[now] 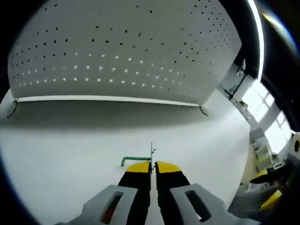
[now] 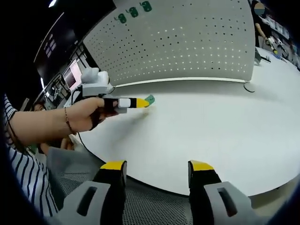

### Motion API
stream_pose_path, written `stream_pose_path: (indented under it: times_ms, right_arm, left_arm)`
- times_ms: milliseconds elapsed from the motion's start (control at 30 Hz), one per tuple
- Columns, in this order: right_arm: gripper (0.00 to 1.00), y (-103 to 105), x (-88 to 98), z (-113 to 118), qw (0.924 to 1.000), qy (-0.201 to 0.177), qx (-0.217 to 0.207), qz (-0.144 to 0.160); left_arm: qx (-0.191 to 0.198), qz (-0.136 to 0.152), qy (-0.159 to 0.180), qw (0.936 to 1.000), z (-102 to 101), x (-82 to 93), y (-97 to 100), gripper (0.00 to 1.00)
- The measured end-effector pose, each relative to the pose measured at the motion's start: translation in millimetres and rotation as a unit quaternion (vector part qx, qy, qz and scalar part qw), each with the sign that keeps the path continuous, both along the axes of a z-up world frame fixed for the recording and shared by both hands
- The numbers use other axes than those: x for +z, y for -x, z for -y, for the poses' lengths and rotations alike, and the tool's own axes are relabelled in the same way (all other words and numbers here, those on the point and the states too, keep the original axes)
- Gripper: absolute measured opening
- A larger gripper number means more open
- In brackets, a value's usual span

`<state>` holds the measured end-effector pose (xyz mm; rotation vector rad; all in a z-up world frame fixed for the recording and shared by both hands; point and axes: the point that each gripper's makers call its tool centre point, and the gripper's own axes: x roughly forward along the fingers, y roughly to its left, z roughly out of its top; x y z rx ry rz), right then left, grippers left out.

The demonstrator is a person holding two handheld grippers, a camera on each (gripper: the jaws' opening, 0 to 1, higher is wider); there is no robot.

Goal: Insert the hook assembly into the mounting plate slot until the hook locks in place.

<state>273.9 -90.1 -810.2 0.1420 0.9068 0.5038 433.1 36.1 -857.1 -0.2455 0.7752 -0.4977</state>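
The left tool [image 1: 153, 165] was clamped on a green metal hook [image 1: 136, 160] above the white tabletop [image 1: 70, 154]; the right tool [image 2: 157, 169] gaped empty. Next: carrying it to the far white perforated panel [image 1: 122, 51].

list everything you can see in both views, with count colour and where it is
pegboard: one, white with rows of small holes, standing upright along the far edge of the table
table: one, white, rounded near edge
hook: one, green with a thin metal pin, held in the left gripper's shut yellow tips just above the table
green items: three, green, hanging at the pegboard's top left in the right gripper view
bracelet: one, thin, on the person's wrist
striped sleeve: one, white with dark stripes, at the left of the right gripper view
hand: one, holding the left gripper
left gripper: one, black and grey, yellow tips, shut on the hook
right gripper: one, same colours, open, off the table's near edge
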Motion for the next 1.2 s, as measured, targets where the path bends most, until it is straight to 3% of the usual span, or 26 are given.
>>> stream_pose_path:
  times_ms: [133,400,800,1200]
  right_arm:
    - [0.50,-1.7,-1.8,-0.6,1.0000,0.006,0.004,-0.002]
    - [0.51,-2.5,-2.1,2.0,1.0000,0.004,0.000,-0.008]
    - [0.51,-11.3,5.9,10.8,0.9999,0.004,-0.010,0.009]
    - [0.50,-18.7,15.6,-1.6,0.9997,-0.013,0.016,0.014]
  left_arm:
    - [-0.030,0.013,-0.027,0.9991,-13.4,15.2,3.9,0.02]
    - [-0.036,0.006,-0.025,0.9990,-34.8,36.8,14.0,0.02]
    - [-0.071,0.000,-0.022,0.9973,-34.3,64.2,37.4,0.02]
    - [-0.110,-0.017,-0.001,0.9938,-32.8,88.2,84.0,0.02]
